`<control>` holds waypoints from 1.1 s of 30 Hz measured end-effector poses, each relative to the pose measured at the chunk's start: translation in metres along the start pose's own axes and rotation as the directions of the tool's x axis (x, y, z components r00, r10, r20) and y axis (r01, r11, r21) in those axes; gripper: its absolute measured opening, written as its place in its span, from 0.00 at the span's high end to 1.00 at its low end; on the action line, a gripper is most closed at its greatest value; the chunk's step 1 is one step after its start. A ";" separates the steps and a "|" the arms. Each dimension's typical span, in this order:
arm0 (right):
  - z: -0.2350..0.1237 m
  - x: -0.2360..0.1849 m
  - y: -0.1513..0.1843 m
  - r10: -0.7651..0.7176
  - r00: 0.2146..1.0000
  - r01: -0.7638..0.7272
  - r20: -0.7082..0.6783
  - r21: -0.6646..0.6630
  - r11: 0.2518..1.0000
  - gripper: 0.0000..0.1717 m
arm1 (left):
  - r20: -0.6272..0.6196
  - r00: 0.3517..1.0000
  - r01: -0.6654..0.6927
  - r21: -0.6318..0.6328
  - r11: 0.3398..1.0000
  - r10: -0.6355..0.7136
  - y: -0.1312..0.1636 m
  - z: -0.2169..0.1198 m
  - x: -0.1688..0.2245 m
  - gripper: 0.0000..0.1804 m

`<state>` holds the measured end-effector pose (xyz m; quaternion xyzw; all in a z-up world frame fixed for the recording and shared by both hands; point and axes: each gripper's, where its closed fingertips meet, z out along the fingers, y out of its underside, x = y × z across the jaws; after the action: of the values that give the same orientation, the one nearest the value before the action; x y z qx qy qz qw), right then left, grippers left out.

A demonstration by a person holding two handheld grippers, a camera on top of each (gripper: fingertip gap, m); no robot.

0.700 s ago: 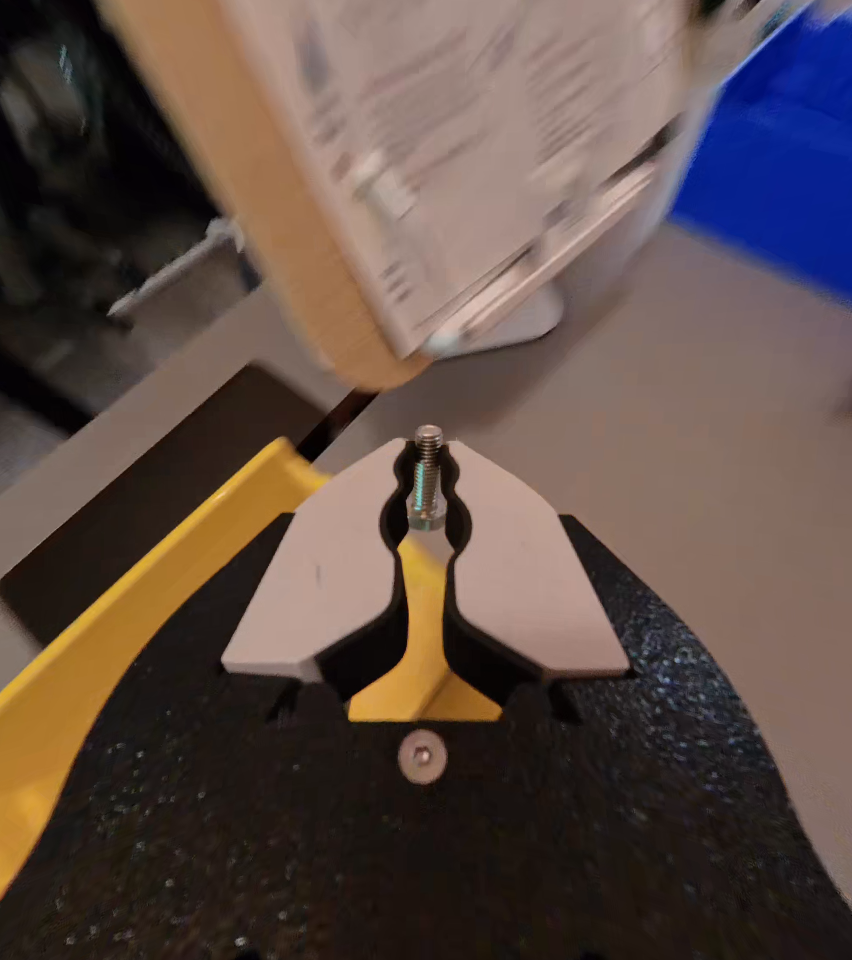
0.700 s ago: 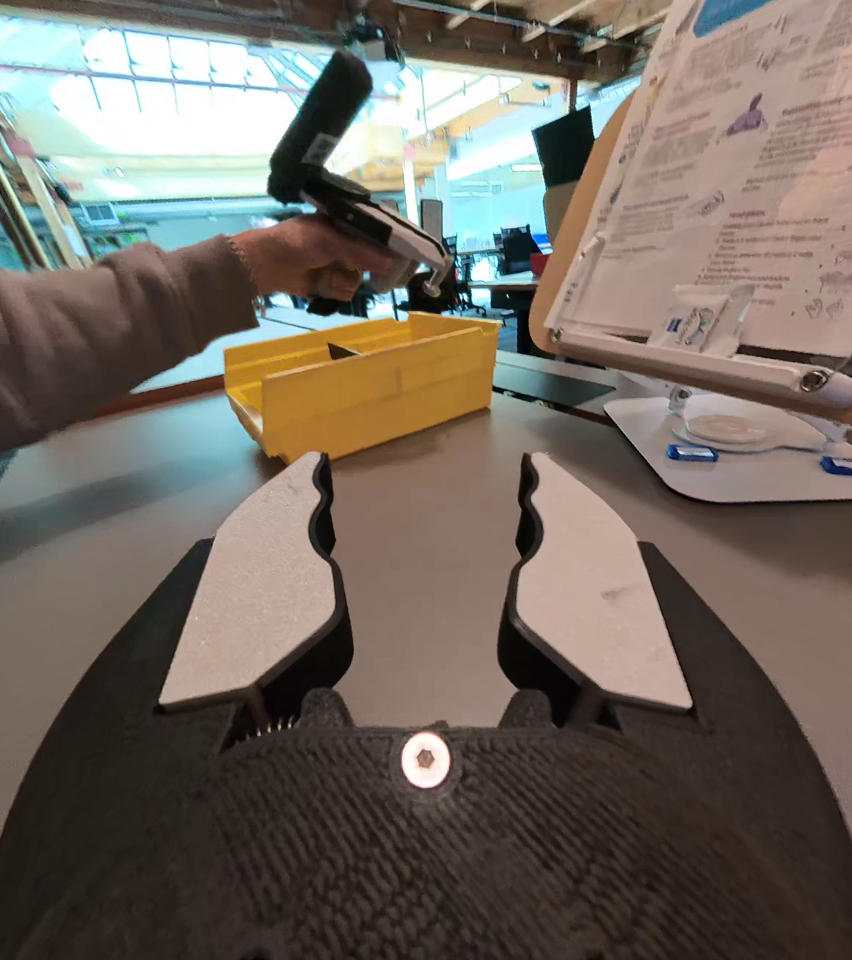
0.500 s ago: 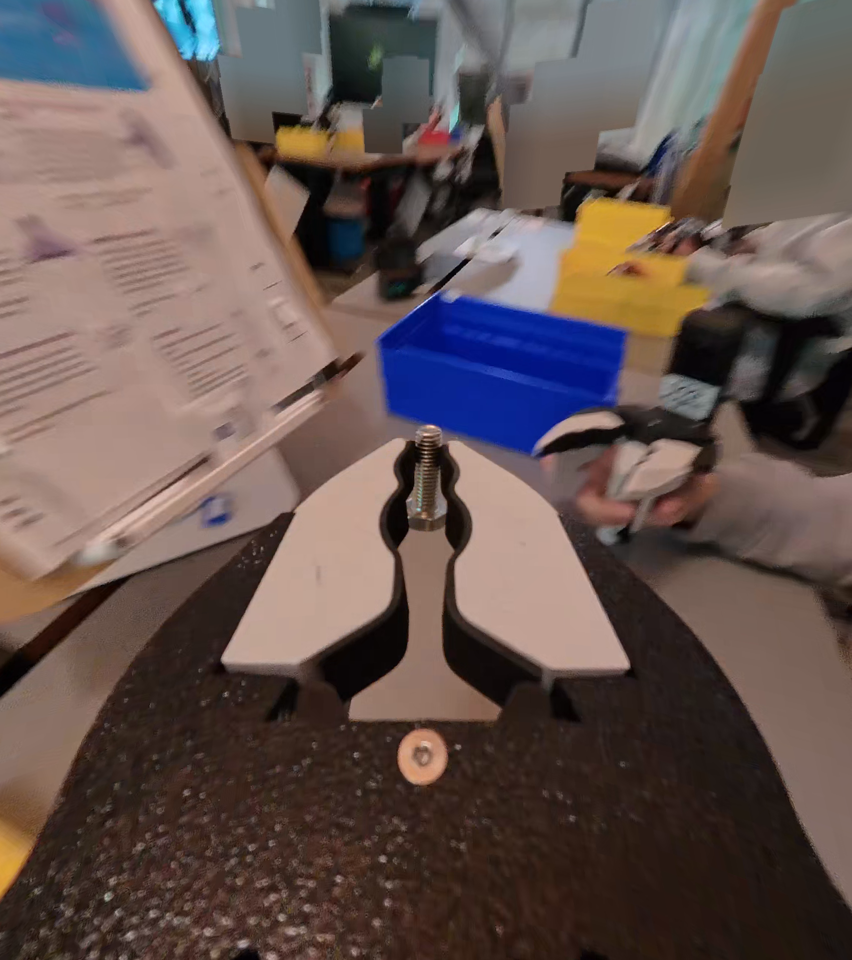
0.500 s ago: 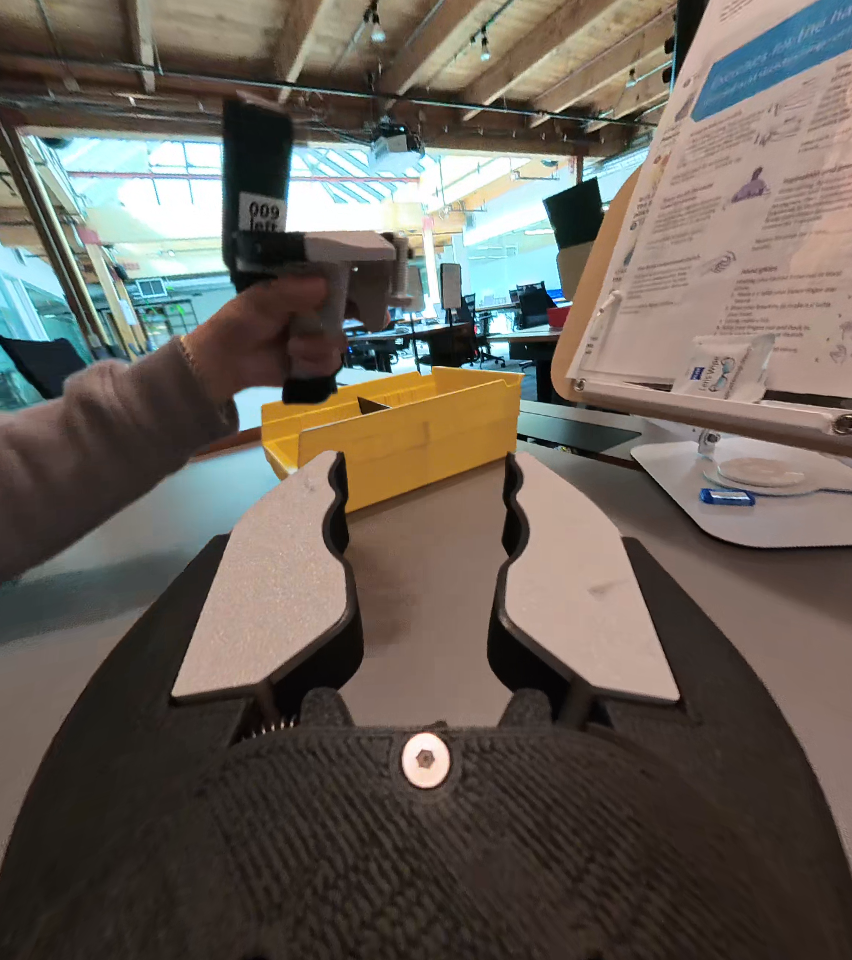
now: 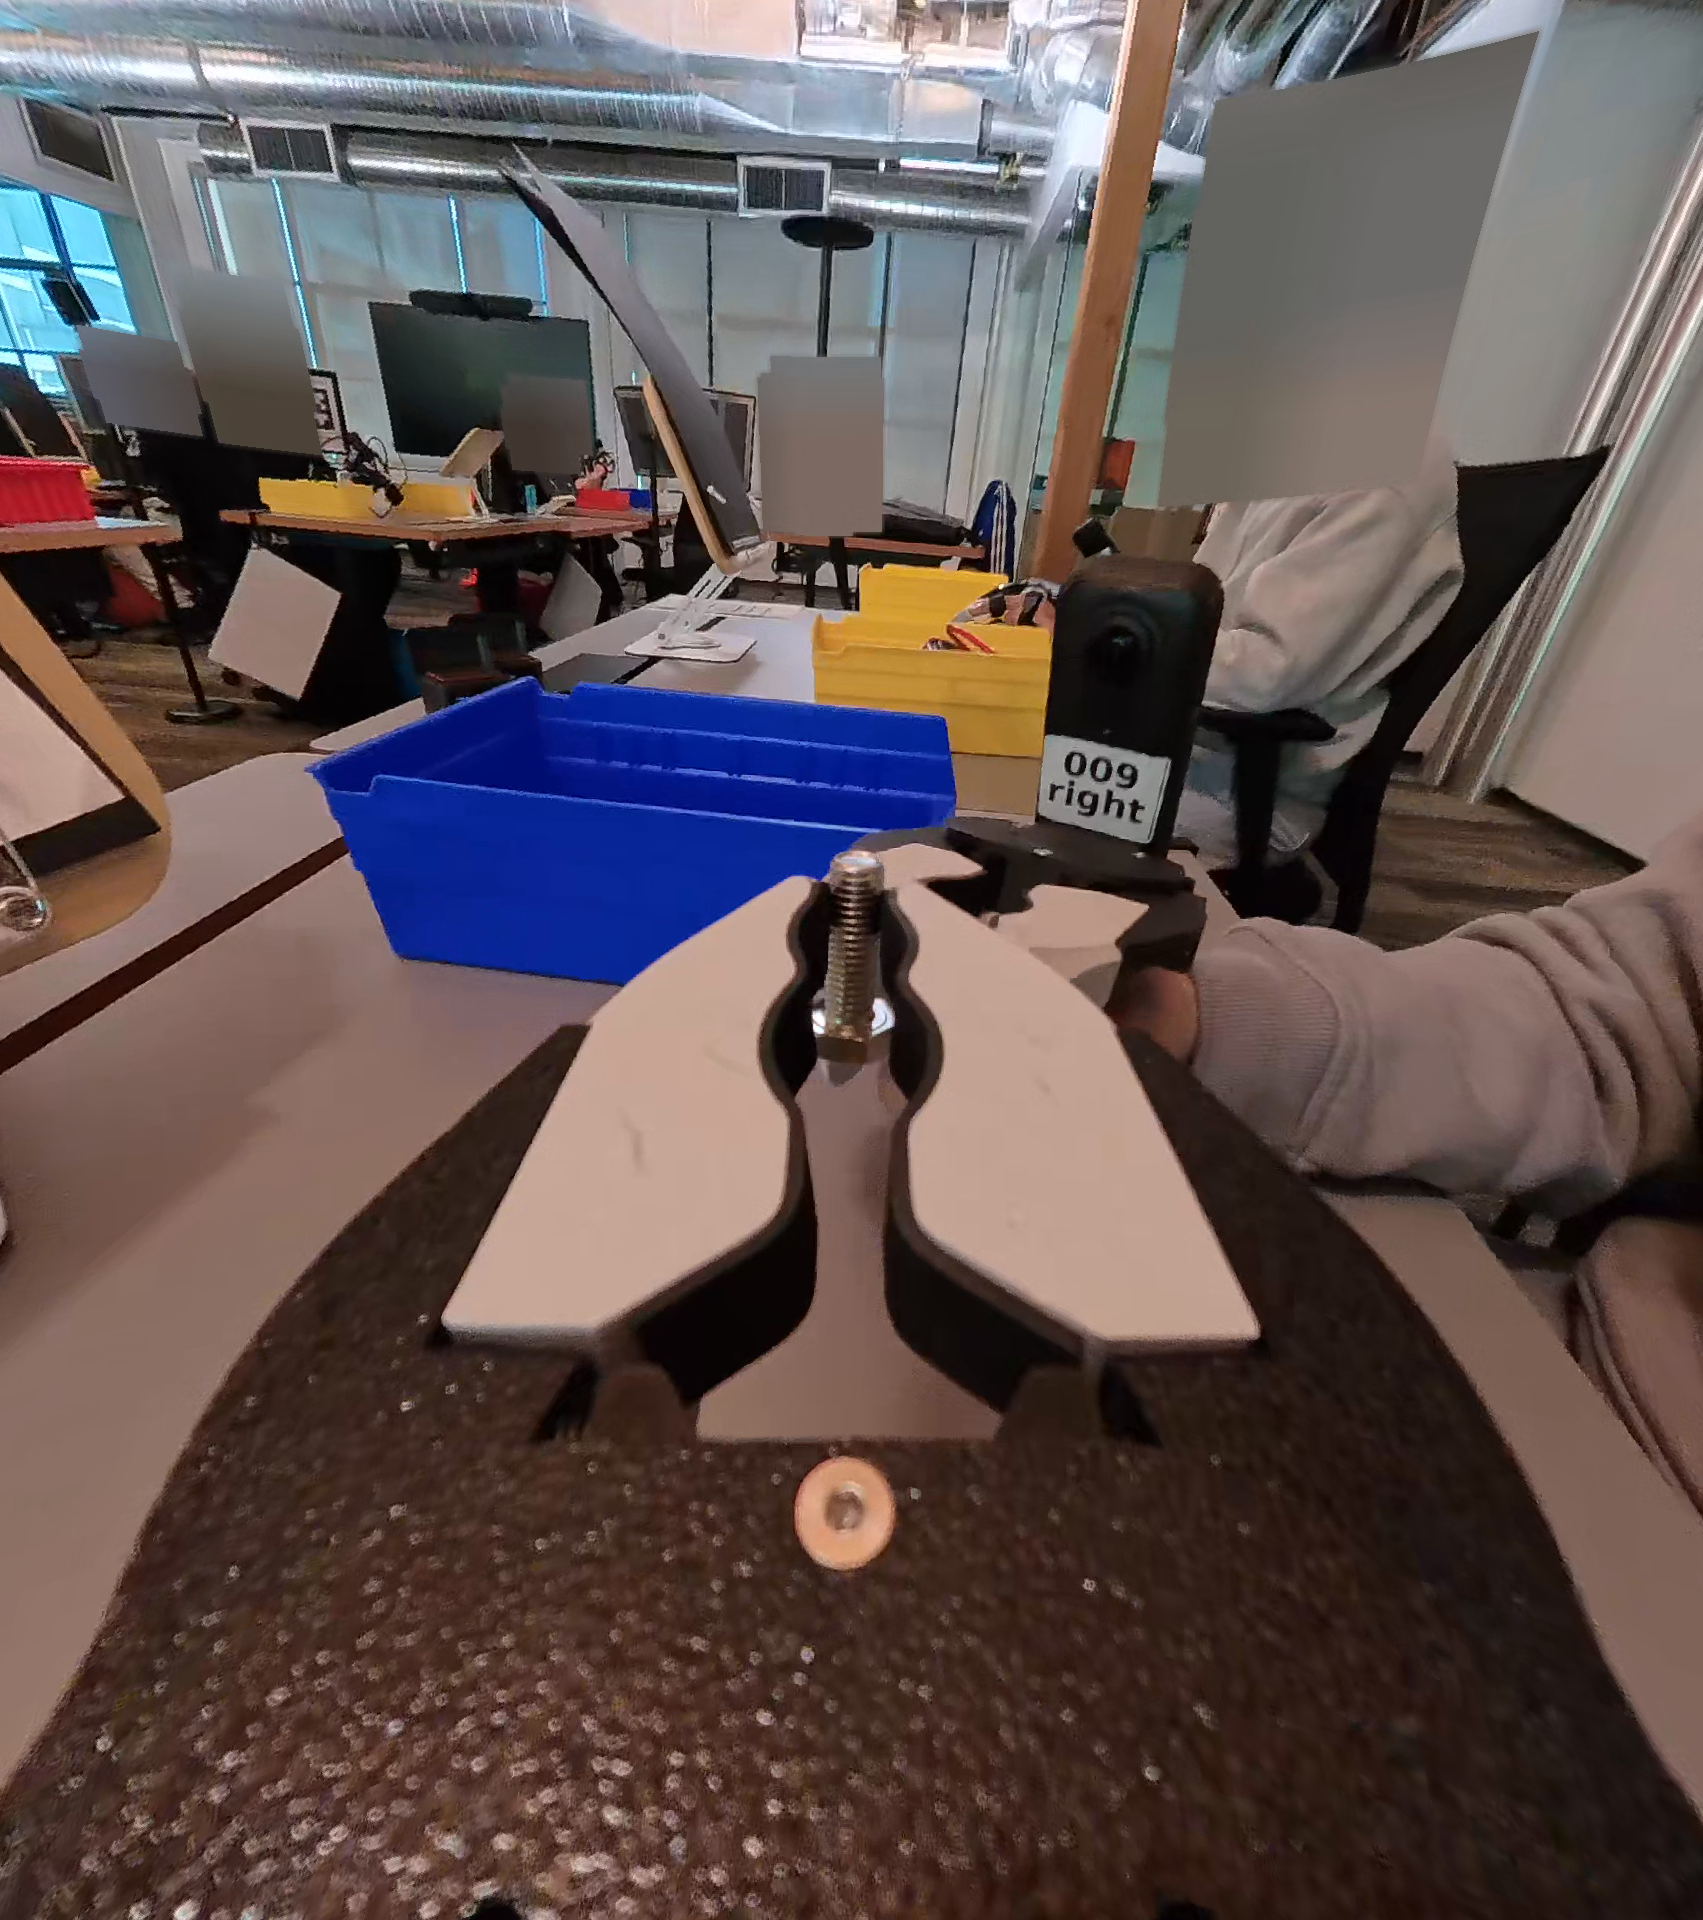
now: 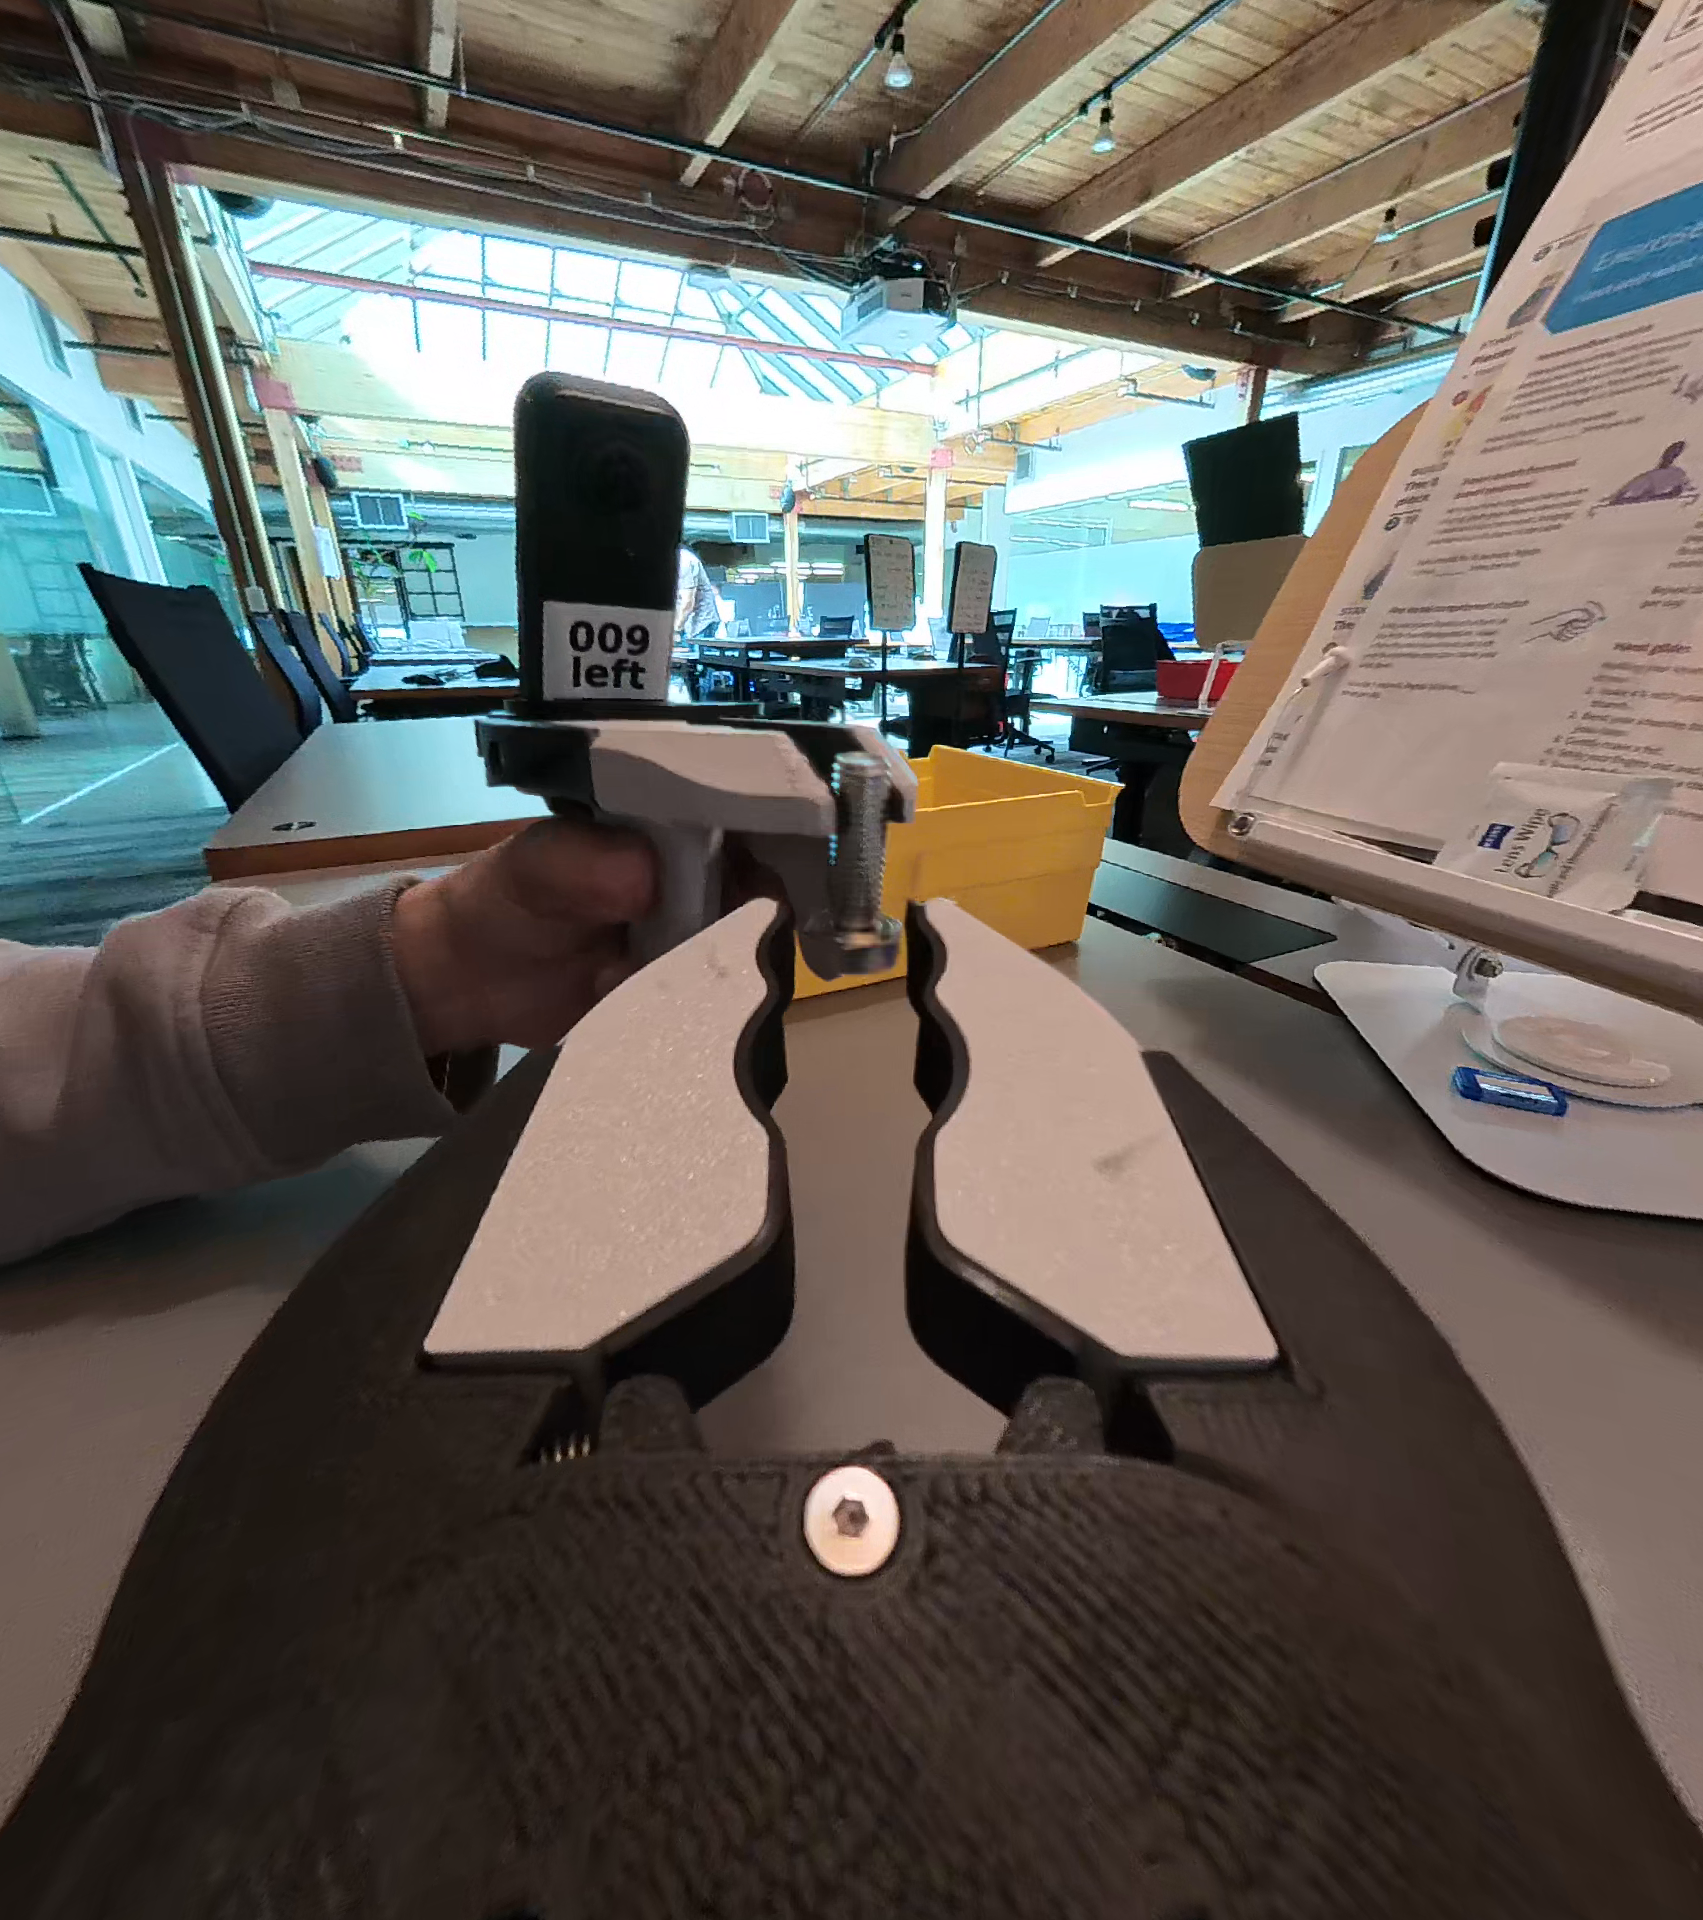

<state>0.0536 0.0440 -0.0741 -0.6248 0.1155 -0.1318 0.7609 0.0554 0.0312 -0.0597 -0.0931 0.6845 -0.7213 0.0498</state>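
My left gripper (image 5: 852,899) is shut on a silver hex bolt (image 5: 852,956), clamped by its threaded shaft with the head towards the palm. In the right wrist view the left gripper (image 6: 862,800) holds the bolt (image 6: 859,883) upright, head down, just above the grey table (image 6: 1346,1351). My right gripper (image 6: 847,920) is partly closed, and the bolt's head stands between its fingertips (image 6: 972,966). A slit of background shows beside the head, so the pads do not press on it. In the left wrist view the right gripper (image 5: 992,894) sits just beyond the bolt.
A blue bin (image 5: 618,831) stands behind the bolt in the left wrist view. A yellow bin (image 6: 1003,842) stands behind it in the right wrist view. A tilted document stand (image 6: 1553,675) on a white base (image 6: 1553,1132) is at the right. A seated person (image 5: 1325,623) is beyond the table. The tips of both grippers are at nearly the same place.
My left gripper swung from above the yellow bin round to face the right gripper, the bolt staying in its grasp. My right gripper's jaws narrowed from wide open to either side of the bolt's head.
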 end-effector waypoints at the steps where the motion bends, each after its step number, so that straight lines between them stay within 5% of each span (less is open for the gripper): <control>1: 0.000 -0.001 0.000 -0.001 1.000 0.001 0.002 0.001 1.000 0.90 | 0.003 1.000 -0.009 -0.011 1.000 0.010 0.002 0.001 0.000 0.95; 15: 0.001 0.006 0.009 -0.016 0.999 0.013 -0.033 -0.086 0.996 0.95 | 0.021 1.000 0.013 -0.007 1.000 -0.013 0.009 0.003 -0.003 0.95; 19: -0.002 0.010 0.002 -0.010 0.998 0.007 -0.056 -0.057 0.998 0.95 | 0.128 0.991 -0.025 -0.071 0.997 0.034 0.004 -0.008 -0.009 0.88; 23: -0.008 0.020 0.003 -0.008 0.995 0.002 -0.100 -0.062 0.998 0.95 | 0.310 0.948 -0.060 -0.064 0.996 0.077 -0.032 -0.050 -0.014 0.86; 25: -0.010 0.024 0.004 -0.008 0.993 0.000 -0.116 -0.064 0.998 0.95 | 0.466 0.882 -0.025 -0.106 0.994 0.071 -0.048 -0.092 -0.031 0.88; 28: -0.010 0.026 0.006 -0.008 0.993 0.000 -0.121 -0.074 0.997 0.95 | 0.732 0.678 0.158 -0.244 0.957 0.074 -0.047 -0.184 -0.078 0.89; 30: -0.008 0.025 0.010 -0.012 0.993 0.002 -0.116 -0.084 0.996 0.95 | 0.845 0.529 0.383 -0.326 0.864 0.084 -0.022 -0.251 -0.107 0.87; 33: -0.004 0.021 0.014 -0.014 0.995 0.004 -0.097 -0.102 0.995 0.95 | 0.932 0.360 0.714 -0.301 0.632 0.036 0.034 -0.321 -0.134 0.82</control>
<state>0.0724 0.0353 -0.0887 -0.6561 0.1560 -0.1595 0.7209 0.1193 0.3695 -0.1167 -0.6167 0.7216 -0.2492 0.1919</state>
